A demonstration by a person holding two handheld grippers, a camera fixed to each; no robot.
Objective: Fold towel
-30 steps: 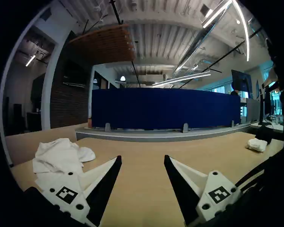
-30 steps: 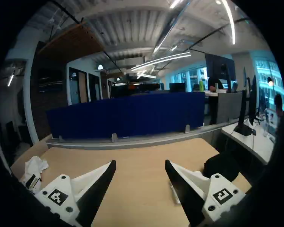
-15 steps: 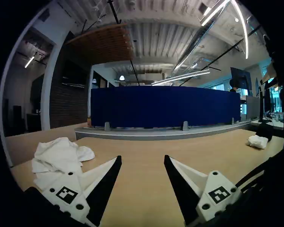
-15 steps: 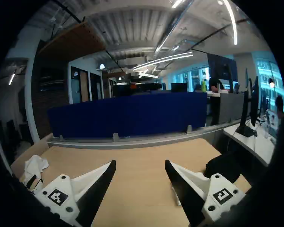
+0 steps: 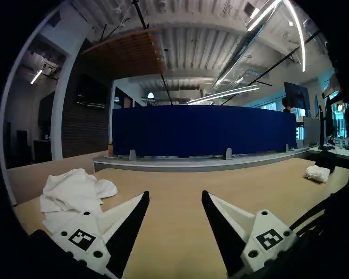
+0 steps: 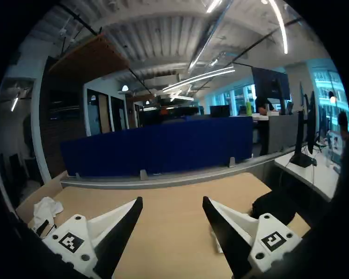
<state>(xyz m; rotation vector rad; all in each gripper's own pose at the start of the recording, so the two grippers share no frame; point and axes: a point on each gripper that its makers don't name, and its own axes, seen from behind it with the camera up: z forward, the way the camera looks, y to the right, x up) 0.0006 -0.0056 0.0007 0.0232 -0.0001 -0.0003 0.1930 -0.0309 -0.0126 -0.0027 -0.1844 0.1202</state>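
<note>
Left gripper view: the left hand-held gripper is seen at the bottom of the frame, its two fingers spread apart and nothing held between them. Bare wooden surface is visible in the gap. The towel, white and crumpled into a loose heap, lies on the surface at the lower left of the frame, just beyond the finger on that side and partly hidden by it. Whether the finger touches it cannot be told. A smaller white cloth lies at the far right edge of the frame, well apart from the towel, with a black object just behind it. A blue partition stands along the far side of the surface, across the middle of the frame.

Right gripper view: the right hand-held gripper is likewise open and empty, with its fingers held above the surface. The towel appears small at the lower left of the frame, near the surface's edge. The black object sits at the lower right, just behind the finger on that side. The partition crosses the middle of the frame.
</note>
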